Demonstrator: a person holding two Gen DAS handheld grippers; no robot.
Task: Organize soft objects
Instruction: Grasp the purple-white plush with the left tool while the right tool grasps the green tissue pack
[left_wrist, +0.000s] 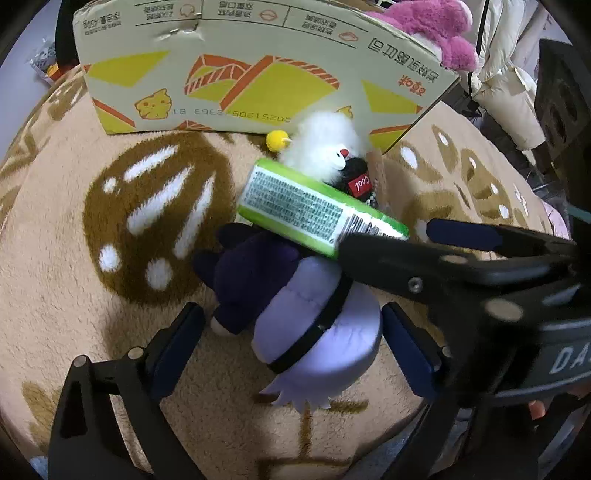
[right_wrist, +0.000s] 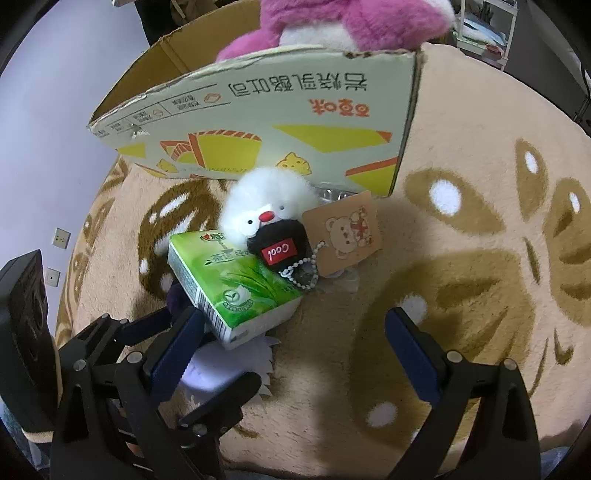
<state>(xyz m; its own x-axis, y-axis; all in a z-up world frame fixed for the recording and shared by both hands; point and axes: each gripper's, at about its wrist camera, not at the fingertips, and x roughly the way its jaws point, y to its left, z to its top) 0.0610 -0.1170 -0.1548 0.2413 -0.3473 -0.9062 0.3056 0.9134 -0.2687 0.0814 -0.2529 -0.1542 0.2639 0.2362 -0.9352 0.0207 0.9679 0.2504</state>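
A purple plush toy (left_wrist: 295, 306) lies on the tan rug between the open fingers of my left gripper (left_wrist: 291, 350); the fingers stand on either side of it, not closed. A green tissue pack (left_wrist: 317, 206) leans across its top, also in the right wrist view (right_wrist: 236, 284). A white fluffy keychain toy (right_wrist: 269, 206) with a black "Cool" body and a bear tag (right_wrist: 345, 232) rests behind the pack. My right gripper (right_wrist: 295, 354) is open and empty; its left finger sits by the pack's near corner. It shows in the left wrist view (left_wrist: 406, 236), straddling the pack's end.
A printed cardboard box (left_wrist: 258, 74) stands at the back of the rug, holding a pink plush (left_wrist: 436, 29); it shows in the right wrist view (right_wrist: 277, 122) too. The rug (right_wrist: 461, 295) lies bare to the right. White padded cloth (left_wrist: 506, 74) hangs at far right.
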